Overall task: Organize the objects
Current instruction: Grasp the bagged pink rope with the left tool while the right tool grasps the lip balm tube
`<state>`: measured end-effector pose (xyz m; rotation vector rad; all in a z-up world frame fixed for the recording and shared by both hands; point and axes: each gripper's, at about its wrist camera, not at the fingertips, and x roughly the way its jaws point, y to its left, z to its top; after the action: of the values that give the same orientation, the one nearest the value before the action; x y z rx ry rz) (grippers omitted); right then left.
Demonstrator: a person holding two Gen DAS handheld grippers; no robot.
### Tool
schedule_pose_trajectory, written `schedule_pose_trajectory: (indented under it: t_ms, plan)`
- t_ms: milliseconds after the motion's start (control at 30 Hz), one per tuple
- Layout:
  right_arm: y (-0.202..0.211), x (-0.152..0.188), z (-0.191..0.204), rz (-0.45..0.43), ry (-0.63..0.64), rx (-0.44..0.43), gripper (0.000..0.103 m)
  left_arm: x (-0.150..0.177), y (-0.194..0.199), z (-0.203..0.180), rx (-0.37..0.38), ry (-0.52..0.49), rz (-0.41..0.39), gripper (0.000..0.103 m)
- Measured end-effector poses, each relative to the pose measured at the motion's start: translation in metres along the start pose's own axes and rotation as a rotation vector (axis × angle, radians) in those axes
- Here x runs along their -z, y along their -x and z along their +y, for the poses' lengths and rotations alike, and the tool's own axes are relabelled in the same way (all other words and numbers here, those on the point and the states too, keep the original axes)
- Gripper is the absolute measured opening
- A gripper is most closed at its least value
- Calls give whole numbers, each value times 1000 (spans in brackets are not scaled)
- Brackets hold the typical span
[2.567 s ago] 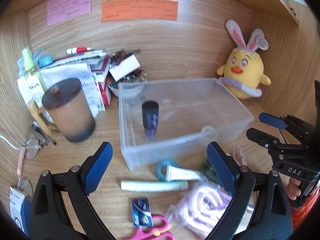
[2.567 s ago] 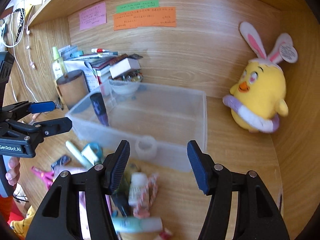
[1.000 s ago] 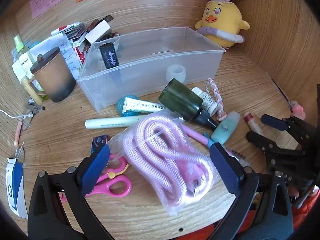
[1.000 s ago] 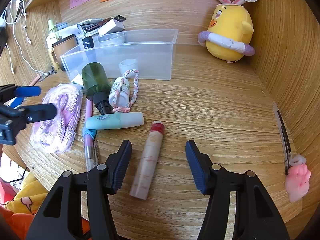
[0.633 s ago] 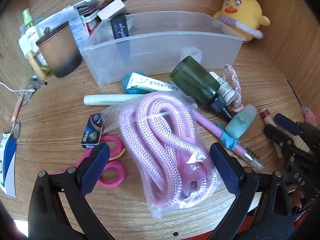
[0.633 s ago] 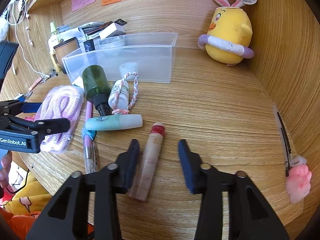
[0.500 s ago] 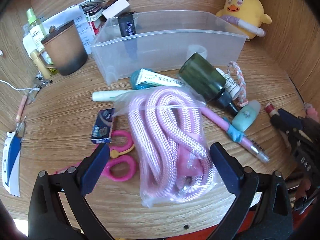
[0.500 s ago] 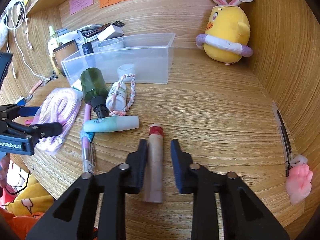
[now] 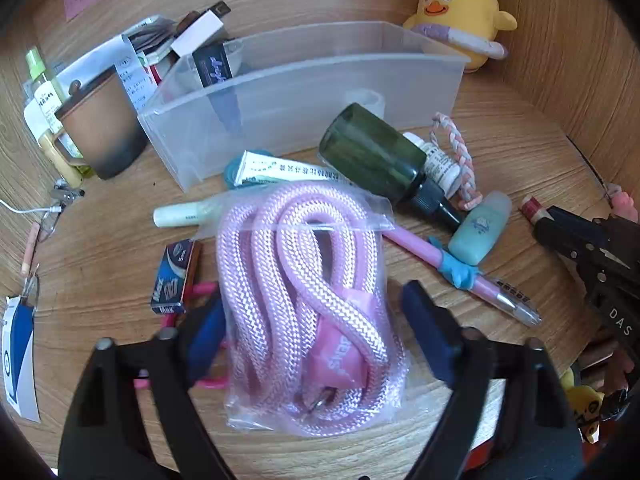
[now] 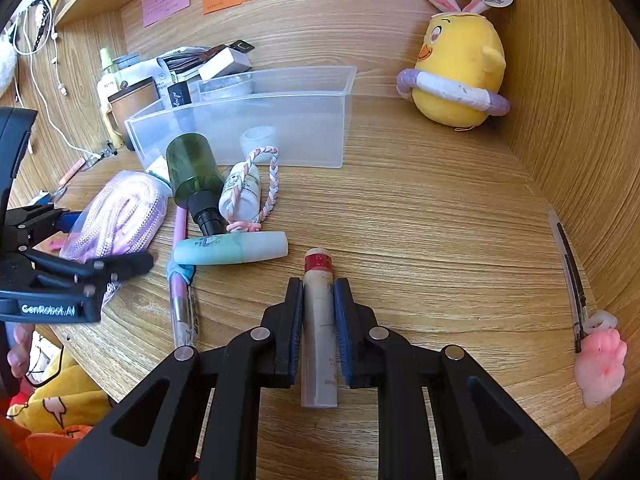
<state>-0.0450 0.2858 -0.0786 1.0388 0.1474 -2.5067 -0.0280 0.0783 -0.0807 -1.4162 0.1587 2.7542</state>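
Right tool (image 10: 316, 316) clamped on the beige tube (image 10: 319, 332); left tool (image 9: 310, 332) half open around the bagged pink rope (image 9: 308, 300).

Tube flat on the surface (image 10: 440, 220), long axis along the fingers, red cap pointing away. Ahead to the left: mint tube (image 10: 230, 249), green bottle (image 10: 194, 172), clear bin (image 10: 248, 128).

The right tongs (image 10: 318, 304) pinch a beige tube (image 10: 319, 332) lying on the counter (image 10: 432, 220), near a clear bin (image 10: 280, 128).
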Motion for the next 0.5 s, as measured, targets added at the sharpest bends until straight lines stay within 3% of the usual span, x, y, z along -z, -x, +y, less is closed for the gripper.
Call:
schedule_pose_trajectory:
  t_ms: [200, 500]
  plan:
    - [3, -8, 1, -21, -20, -23, 14, 1, 2, 13, 61, 35, -21, 55]
    - [16, -38, 5, -105, -31, -39, 14, -11, 26, 41, 111, 100, -96, 54]
